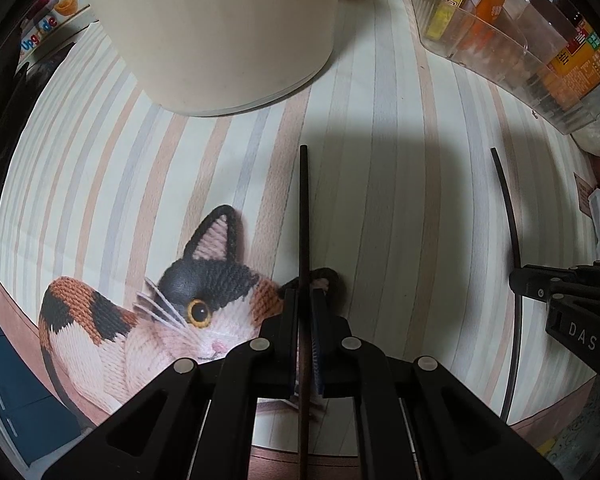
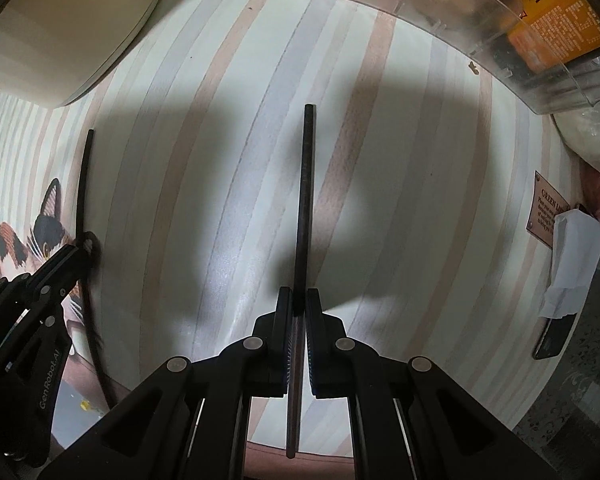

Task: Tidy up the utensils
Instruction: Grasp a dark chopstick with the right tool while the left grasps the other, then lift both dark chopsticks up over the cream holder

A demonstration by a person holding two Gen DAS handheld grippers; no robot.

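My left gripper is shut on a dark brown chopstick that runs between its pads and points up the picture over the striped mat. In the right wrist view my right gripper is shut on a second dark chopstick, held the same way. Each view shows the other one too: the right gripper with its chopstick at the right edge, the left gripper with its chopstick at the left edge. Both chopsticks hang just above the mat.
A striped placemat with a knitted cat picture covers the table. A cream round container stands at the back left. A clear bin of packets runs along the back right. White paper and a dark phone-like object lie at the right.
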